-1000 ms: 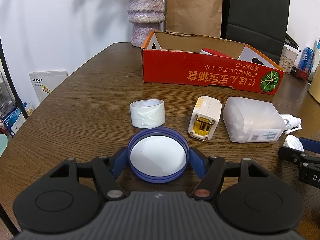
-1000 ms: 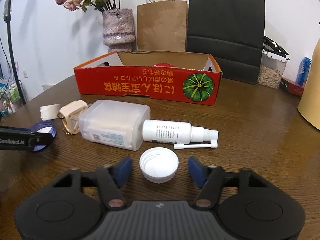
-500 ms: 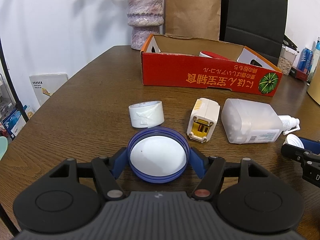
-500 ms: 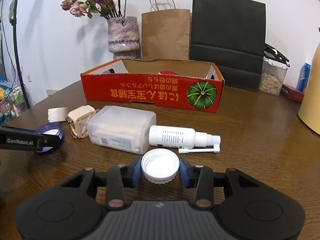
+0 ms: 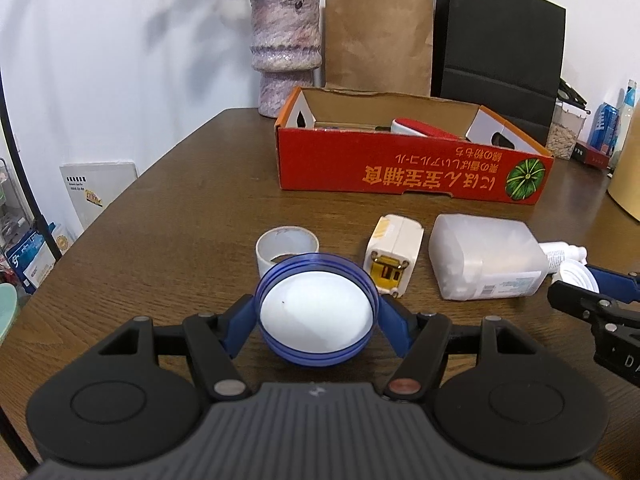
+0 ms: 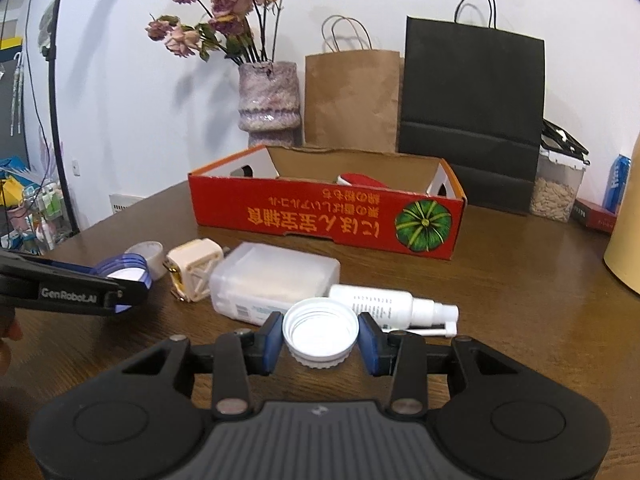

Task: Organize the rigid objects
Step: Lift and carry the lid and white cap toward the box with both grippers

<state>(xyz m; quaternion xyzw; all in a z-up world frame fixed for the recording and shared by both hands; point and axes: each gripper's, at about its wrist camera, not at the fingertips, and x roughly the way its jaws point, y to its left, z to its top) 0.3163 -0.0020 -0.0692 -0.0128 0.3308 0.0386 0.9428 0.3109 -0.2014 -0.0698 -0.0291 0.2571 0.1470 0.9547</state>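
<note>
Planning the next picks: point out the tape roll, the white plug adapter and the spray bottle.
tape roll [image 5: 287, 249], left wrist view, front of its outer wall.
white plug adapter [image 5: 396, 249], left wrist view, its top face.
spray bottle [image 6: 380, 305], right wrist view, its labelled body.

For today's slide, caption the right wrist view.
Right tool grips a white cap before a red box.
</note>
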